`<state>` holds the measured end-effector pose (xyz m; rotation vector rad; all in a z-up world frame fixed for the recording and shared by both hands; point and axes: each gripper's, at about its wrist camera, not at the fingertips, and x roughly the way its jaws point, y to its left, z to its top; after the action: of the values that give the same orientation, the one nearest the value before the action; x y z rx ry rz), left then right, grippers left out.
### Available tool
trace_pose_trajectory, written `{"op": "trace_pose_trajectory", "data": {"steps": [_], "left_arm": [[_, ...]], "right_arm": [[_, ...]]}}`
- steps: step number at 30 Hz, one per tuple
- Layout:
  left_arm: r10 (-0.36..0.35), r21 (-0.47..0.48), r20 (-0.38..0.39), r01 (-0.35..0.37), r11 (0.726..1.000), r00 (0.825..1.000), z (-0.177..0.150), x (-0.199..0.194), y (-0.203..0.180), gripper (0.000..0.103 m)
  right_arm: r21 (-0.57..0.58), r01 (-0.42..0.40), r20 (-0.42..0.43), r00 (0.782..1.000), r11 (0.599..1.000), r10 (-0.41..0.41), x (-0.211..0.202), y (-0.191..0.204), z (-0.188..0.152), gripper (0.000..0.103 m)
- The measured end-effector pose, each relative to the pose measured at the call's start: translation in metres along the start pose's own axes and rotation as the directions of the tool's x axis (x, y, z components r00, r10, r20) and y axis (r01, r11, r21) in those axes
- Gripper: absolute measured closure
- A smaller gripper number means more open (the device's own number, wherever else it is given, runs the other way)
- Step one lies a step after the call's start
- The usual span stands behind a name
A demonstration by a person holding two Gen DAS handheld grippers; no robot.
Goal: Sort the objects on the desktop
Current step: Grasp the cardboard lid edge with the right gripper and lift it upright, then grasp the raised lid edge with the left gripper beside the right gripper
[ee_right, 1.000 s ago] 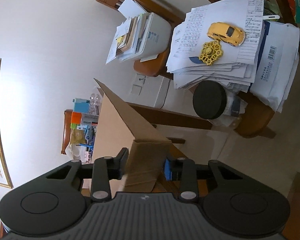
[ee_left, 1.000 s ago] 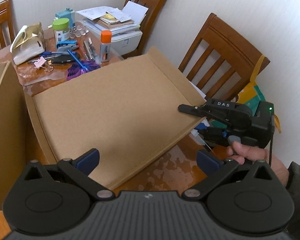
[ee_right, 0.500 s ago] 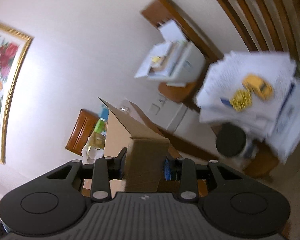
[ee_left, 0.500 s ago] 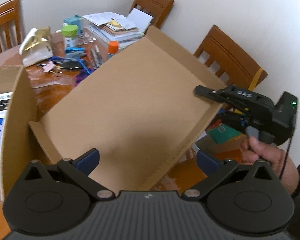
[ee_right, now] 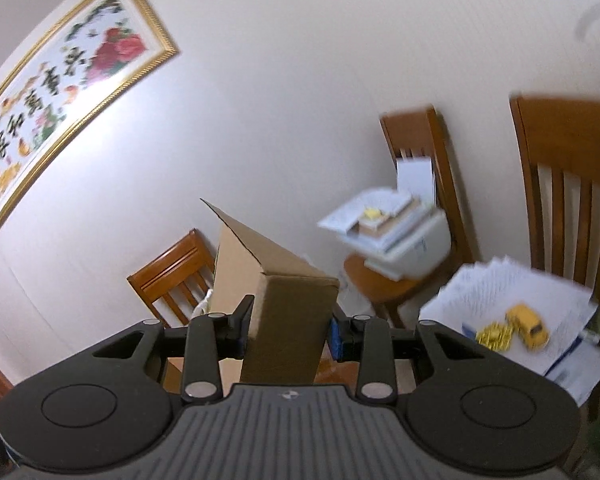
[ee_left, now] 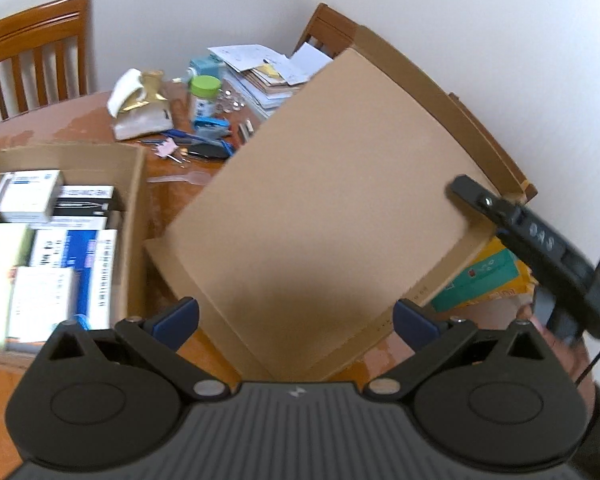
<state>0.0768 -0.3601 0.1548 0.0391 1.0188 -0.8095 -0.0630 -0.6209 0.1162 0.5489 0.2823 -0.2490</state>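
A large flat cardboard lid (ee_left: 332,200) stands steeply tilted over the wooden table (ee_left: 40,128), its low corner toward me. My right gripper (ee_left: 466,192) grips the lid's raised right rim; in the right wrist view that gripper (ee_right: 288,326) is shut on the folded cardboard wall (ee_right: 292,320). A person's hand holds it. My left gripper (ee_left: 296,320) hangs open in front of the lid's low edge, its blue pads (ee_left: 176,318) clear of the cardboard. Small desk items lie beyond: a green-capped bottle (ee_left: 205,96), pens and clips (ee_left: 188,146), a gold-and-white bag (ee_left: 140,110).
An open cardboard box (ee_left: 134,216) at the left holds several packaged boxes (ee_left: 32,196). A paper stack (ee_left: 260,76) sits at the table's far side. Wooden chairs (ee_left: 40,52) surround the table; one (ee_right: 556,208) carries papers with a yellow toy car (ee_right: 528,326).
The right gripper rose and rolled, swinging the lid from nearly flat to steeply tilted. My left gripper pulled back and up, bringing the open box of packages into view.
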Motion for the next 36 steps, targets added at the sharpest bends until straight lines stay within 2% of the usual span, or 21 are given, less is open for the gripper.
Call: {"op": "trace_pose_trajectory", "data": {"steps": [4, 6, 8, 10, 13, 15, 21, 29, 33, 36], "left_arm": [[-0.073, -0.076, 0.025, 0.075, 0.994, 0.997, 0.005, -0.032, 0.018, 0.0], [-0.137, -0.148, 0.043, 0.142, 0.979, 0.99, 0.009, -0.05, 0.03, 0.0], [-0.223, -0.229, 0.069, 0.233, 0.945, 0.972, 0.013, -0.067, 0.042, 0.0], [-0.288, -0.312, 0.096, 0.304, 0.9, 0.953, 0.018, -0.08, 0.054, 0.0], [-0.321, -0.401, 0.116, 0.34, 0.85, 0.94, 0.023, -0.093, 0.069, 0.0], [-0.327, -0.427, 0.123, 0.347, 0.835, 0.937, 0.027, -0.098, 0.076, 0.0], [-0.345, -0.444, 0.119, 0.361, 0.82, 0.931, 0.037, -0.103, 0.087, 0.0], [-0.268, -0.459, 0.062, 0.265, 0.848, 0.962, 0.041, -0.108, 0.098, 0.0], [-0.224, -0.489, 0.026, 0.208, 0.847, 0.974, 0.038, -0.109, 0.11, 0.0], [-0.212, -0.494, -0.005, 0.182, 0.85, 0.977, 0.034, -0.108, 0.117, 0.0]], "right_arm": [[-0.116, 0.009, 0.059, 0.998, 0.993, -0.002, -0.022, 0.039, -0.007, 0.063], [-0.174, 0.013, 0.081, 0.997, 0.985, 0.001, -0.03, 0.058, -0.012, 0.062], [-0.239, 0.016, 0.106, 0.994, 0.971, 0.01, -0.038, 0.081, -0.02, 0.062], [-0.282, 0.009, 0.121, 0.992, 0.959, 0.026, -0.043, 0.101, -0.028, 0.062], [-0.349, 0.021, 0.149, 0.988, 0.937, 0.033, -0.052, 0.129, -0.042, 0.062], [-0.394, 0.03, 0.163, 0.986, 0.918, 0.038, -0.055, 0.145, -0.052, 0.062], [-0.482, 0.039, 0.188, 0.98, 0.875, 0.059, -0.064, 0.181, -0.077, 0.063], [-0.582, 0.039, 0.206, 0.973, 0.812, 0.101, -0.068, 0.21, -0.102, 0.062], [-0.642, 0.026, 0.201, 0.97, 0.766, 0.136, -0.069, 0.224, -0.116, 0.062], [-0.671, -0.001, 0.178, 0.971, 0.741, 0.163, -0.069, 0.232, -0.124, 0.061]]}}
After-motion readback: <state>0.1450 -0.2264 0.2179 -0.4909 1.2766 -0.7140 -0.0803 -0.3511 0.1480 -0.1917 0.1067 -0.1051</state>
